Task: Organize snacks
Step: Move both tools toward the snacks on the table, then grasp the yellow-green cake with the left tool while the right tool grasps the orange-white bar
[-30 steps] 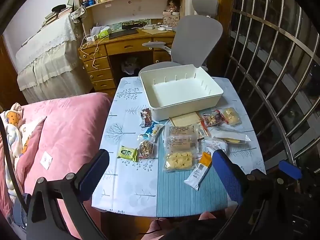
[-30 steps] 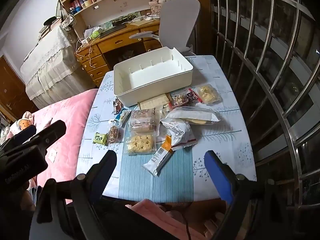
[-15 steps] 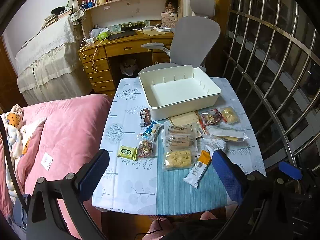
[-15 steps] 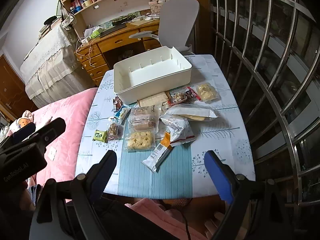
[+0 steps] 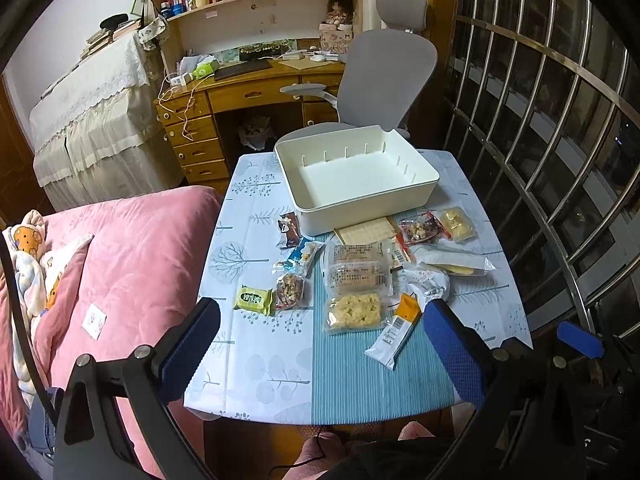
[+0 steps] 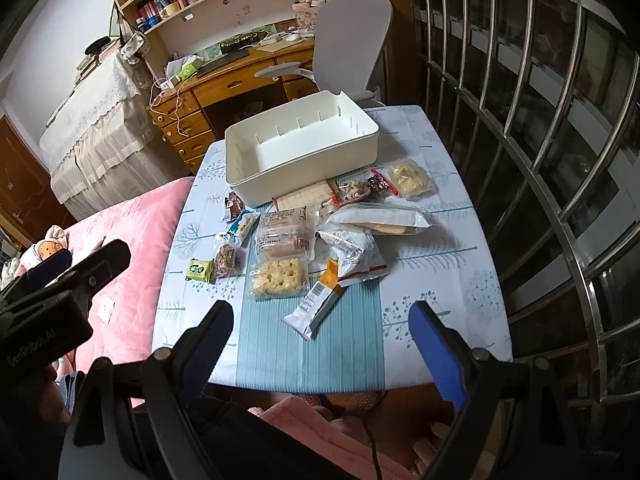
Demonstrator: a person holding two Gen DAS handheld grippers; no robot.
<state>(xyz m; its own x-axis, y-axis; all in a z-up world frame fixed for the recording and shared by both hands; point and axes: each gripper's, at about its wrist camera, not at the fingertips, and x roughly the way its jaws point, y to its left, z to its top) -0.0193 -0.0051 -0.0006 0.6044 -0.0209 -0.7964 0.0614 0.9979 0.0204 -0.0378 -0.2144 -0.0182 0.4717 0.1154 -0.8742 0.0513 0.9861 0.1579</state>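
Here, the left wrist view shows the white bin [image 5: 356, 178] empty at the table's [image 5: 256, 368] far end, snack packets [image 5: 356, 280] scattered just in front of it; only this view catches the pink bed's [image 5: 132, 248] full spread. The left gripper [image 5: 320, 344] hangs wide apart, holding nothing. From the right wrist view, the same bin [image 6: 300, 152] and packets [image 6: 288, 252] appear; the right gripper [image 6: 322, 332] gapes equally wide, empty, with the left gripper's body [image 6: 52, 300] alongside.

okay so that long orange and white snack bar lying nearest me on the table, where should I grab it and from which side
Grip the orange and white snack bar across its narrow width near the middle, coming down from above. It lies flat and slanted on the striped mat, its orange end close to the crumpled white bag, so turn the open right gripper until its fingers straddle the long edges.
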